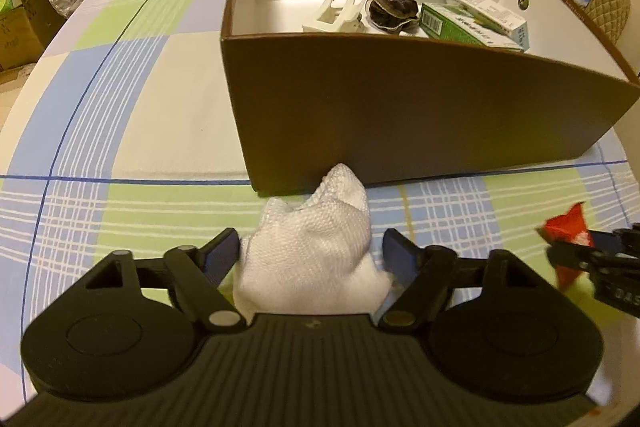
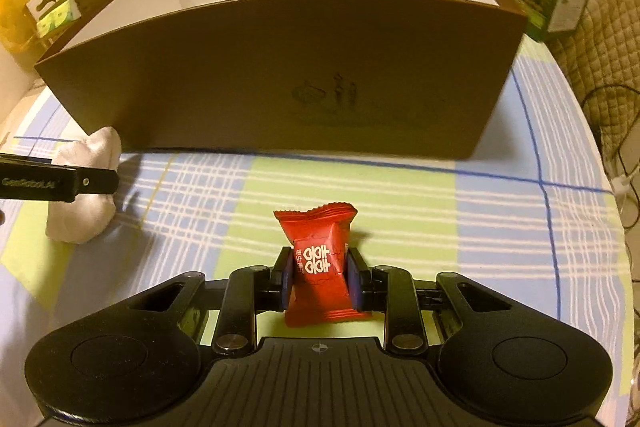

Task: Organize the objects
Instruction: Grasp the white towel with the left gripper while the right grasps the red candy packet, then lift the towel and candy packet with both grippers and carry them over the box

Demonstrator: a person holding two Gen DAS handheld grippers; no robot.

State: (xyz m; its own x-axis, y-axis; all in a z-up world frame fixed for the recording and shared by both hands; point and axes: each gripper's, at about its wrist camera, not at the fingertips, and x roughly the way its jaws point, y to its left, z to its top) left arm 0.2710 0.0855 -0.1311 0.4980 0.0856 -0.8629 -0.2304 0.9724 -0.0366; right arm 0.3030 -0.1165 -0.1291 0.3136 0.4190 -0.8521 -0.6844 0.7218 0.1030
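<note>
Candy packet (image 2: pixel 318 269) upright, long axis vertical | right claw (image 2: pixel 318 281) clenched on it

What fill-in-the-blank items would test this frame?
1. The right tongs are shut on a ____ candy.
2. The white sock lies between the ____ tongs.
3. The clip lies ____ the box.
Missing: red; left; inside

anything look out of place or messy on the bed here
Nothing damaged or spilled. Two things lie outside the brown box: a crumpled white sock against its near wall, and a red candy packet on the checked sheet, pinched by the right gripper.
</note>
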